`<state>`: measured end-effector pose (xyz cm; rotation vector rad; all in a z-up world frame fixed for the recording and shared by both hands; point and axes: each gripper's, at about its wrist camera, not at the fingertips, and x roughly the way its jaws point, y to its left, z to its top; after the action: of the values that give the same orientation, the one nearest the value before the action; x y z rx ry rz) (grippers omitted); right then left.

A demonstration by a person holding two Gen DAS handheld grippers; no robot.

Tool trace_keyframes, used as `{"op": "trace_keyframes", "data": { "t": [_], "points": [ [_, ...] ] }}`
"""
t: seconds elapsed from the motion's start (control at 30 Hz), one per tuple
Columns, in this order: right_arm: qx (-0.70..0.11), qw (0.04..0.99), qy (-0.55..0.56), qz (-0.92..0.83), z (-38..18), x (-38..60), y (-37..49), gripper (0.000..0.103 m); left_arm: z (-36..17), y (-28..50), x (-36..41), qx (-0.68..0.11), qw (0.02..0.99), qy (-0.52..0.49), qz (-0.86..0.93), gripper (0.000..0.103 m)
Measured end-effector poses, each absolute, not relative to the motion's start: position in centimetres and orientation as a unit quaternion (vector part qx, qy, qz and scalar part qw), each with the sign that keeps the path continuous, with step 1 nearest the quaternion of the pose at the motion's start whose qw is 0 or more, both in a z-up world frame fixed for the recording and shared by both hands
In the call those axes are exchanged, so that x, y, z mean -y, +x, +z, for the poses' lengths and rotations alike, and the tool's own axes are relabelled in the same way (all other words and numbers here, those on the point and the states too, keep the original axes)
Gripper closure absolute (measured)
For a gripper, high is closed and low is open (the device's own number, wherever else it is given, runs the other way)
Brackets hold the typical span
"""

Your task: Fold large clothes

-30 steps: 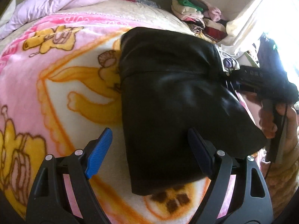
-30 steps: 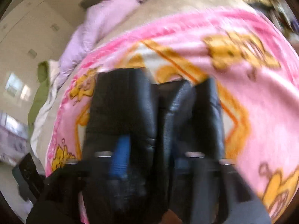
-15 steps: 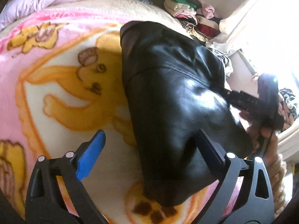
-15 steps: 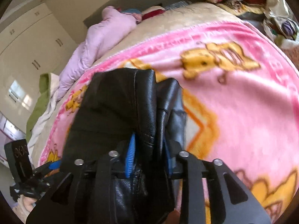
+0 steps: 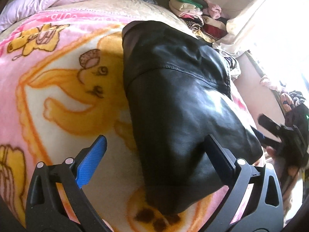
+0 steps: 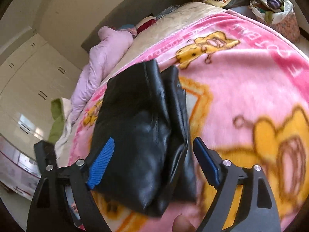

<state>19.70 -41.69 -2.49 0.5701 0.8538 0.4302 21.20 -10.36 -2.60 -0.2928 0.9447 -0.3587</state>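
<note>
From the left wrist, the left claw stands released with its jaws spread wide. The blue pad of one jaw hangs over the pink cartoon blanket and the other jaw lies at the near right part of the black leather garment, with nothing pinched between them. The garment lies folded in a thick bundle on the blanket that covers the bed, running from near centre toward the far right. At the right edge the right claw shows just beside the garment's near right corner. A pile of clothes sits beyond the bed's far edge. From the right wrist, the right claw is opening. The garment's near end sits between the jaws, but the pads appear clear of it, so it seems let go. Here the bundle shows two stacked layers with a gap between them, and a lilac quilt lies on the bed at the far left. The risk I judge from here is spring-back. The leather looks stiff and glossy, so with both claws off it the upper layer may lift or slide off the lower one. A jaw dragged across the bundle when either claw pulls away could also tug the fold askew.
</note>
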Motion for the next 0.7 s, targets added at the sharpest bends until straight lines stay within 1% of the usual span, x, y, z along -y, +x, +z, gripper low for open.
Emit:
{"op": "trace_keyframes", "data": {
  "t": [0.07,0.1,0.13,0.17,0.2,0.23,0.3,0.33,0.47,0.57,0.6,0.67,0.7],
  "points": [
    [-0.420,0.849,0.255,0.195,-2.9,41.1,18.8,0.015,-2.5,21.1,10.6,-0.450,0.866,-0.136,-0.171,0.009],
    [-0.423,0.848,0.253,0.195,-3.1,40.9,18.5,0.017,-2.5,21.1,10.7,-0.450,0.866,-0.137,-0.170,0.009],
    [-0.424,0.847,0.252,0.197,-3.4,40.6,18.0,0.044,-2.5,21.2,10.8,-0.451,0.865,-0.138,-0.171,0.009],
    [-0.420,0.846,0.252,0.210,-3.6,40.2,17.7,0.066,-2.6,21.4,10.9,-0.454,0.863,-0.140,-0.172,0.009],
    [-0.413,0.853,0.244,0.206,-3.4,39.9,17.3,0.073,-2.6,21.4,11.0,-0.457,0.862,-0.139,-0.172,0.009],
    [-0.401,0.861,0.233,0.207,-3.0,39.7,16.9,0.076,-2.6,21.3,11.2,-0.457,0.863,-0.134,-0.170,0.009],
    [-0.380,0.872,0.220,0.214,-2.4,39.9,16.1,0.077,-2.7,21.2,11.4,-0.455,0.864,-0.131,-0.172,0.008],
    [-0.382,0.873,0.216,0.212,-2.8,40.1,16.2,0.077,-2.9,21.2,11.5,-0.457,0.861,-0.133,-0.179,0.008],
    [-0.417,0.863,0.222,0.181,-7.3,40.6,17.1,0.074,-4.4,21.4,12.4,-0.475,0.852,-0.124,-0.185,0.008],
    [-0.409,0.861,0.241,0.181,-7.8,40.8,16.8,0.073,-4.8,21.3,12.5,-0.474,0.851,-0.129,-0.185,0.008],
    [-0.409,0.863,0.238,0.178,-7.6,40.7,16.7,0.071,-4.7,21.3,12.4,-0.473,0.852,-0.128,-0.184,0.008],
    [-0.415,0.870,0.209,0.166,-6.3,40.1,16.7,0.060,-4.4,21.2,12.4,-0.470,0.856,-0.120,-0.180,0.008],
    [-0.419,0.873,0.195,0.155,-5.8,40.2,16.6,0.038,-4.3,21.1,12.3,-0.467,0.858,-0.117,-0.178,0.008]
  ]
}}
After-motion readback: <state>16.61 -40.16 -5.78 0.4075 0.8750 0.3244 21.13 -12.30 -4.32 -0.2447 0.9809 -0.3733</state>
